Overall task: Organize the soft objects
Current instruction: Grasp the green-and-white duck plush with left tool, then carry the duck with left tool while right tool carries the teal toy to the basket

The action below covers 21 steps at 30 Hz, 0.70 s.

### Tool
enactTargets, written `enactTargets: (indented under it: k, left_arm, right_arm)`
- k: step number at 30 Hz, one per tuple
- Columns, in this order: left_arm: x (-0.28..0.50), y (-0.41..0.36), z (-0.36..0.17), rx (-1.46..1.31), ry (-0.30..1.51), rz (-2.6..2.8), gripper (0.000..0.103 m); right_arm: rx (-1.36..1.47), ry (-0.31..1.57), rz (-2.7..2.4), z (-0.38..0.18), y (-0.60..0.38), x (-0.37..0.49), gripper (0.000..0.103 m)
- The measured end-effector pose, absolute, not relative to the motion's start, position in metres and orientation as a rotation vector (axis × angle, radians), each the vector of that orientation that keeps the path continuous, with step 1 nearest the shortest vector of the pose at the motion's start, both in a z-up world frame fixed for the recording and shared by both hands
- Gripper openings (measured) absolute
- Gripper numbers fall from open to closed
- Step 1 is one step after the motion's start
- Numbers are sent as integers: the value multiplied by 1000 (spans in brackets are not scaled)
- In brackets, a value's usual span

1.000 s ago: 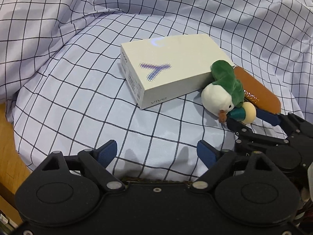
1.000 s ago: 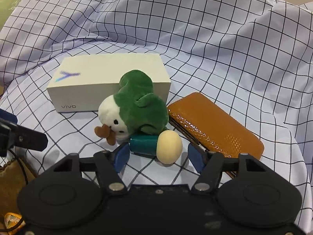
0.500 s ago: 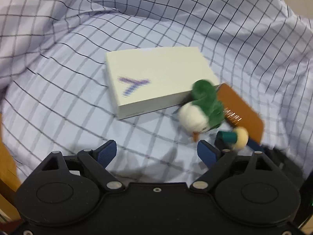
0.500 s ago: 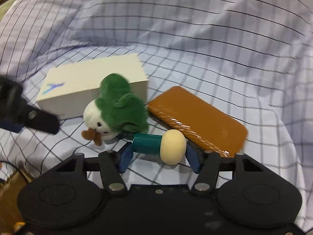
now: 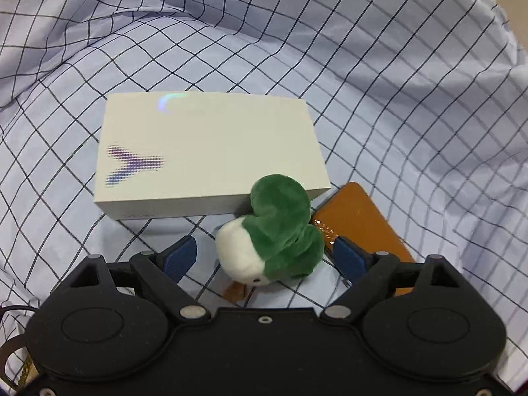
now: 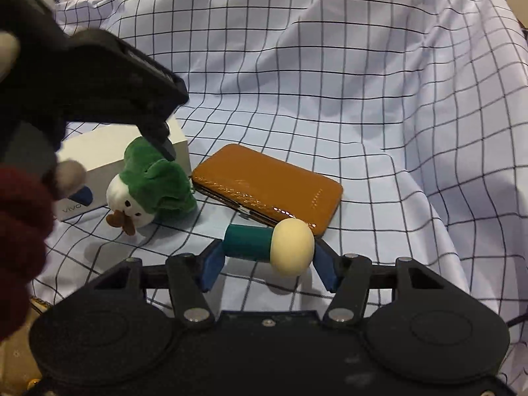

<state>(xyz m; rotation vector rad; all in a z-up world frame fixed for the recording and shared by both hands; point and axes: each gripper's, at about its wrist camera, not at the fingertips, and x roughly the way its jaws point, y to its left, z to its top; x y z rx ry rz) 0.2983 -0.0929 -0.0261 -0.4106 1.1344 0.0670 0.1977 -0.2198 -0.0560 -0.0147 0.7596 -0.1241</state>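
Observation:
A green and white plush duck [image 5: 274,241] lies on the checked cloth, against a white phone box [image 5: 211,151]. My left gripper [image 5: 265,255] is open and straddles the duck, one blue pad on each side, both a little apart from it. In the right wrist view the same duck [image 6: 151,184] sits under the left gripper [image 6: 125,173]. My right gripper [image 6: 269,259] is shut on a teal and cream mushroom toy [image 6: 267,247], held sideways just above the cloth, its shadow below it.
A brown glossy wallet [image 6: 270,184] lies flat to the right of the duck, also seen as the wallet [image 5: 359,224] beside my left gripper's right finger. Wrinkled checked cloth [image 6: 379,99] rises in folds behind. A dark red sleeve [image 6: 19,231] fills the left edge.
My left gripper has swung over to the duck and now has it between its fingers. The right gripper closed on the mushroom toy and carried it up and away from the duck.

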Motion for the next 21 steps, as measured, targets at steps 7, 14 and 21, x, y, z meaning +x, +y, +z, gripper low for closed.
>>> enactTargets:
  k: [7,14,21]
  left_arm:
    - [309,-102,-45,-404,1171,99,86]
    - [314,-98,-57,-451,1190,81,84]
    - [313,-99,-60,-404,1180,-50,60]
  right_arm:
    - [43,766,-131,-56,-225,192,58]
    - [54,772,-134,-58,-222,187,58]
    - [80,758,-145,-49,-221,182,58]
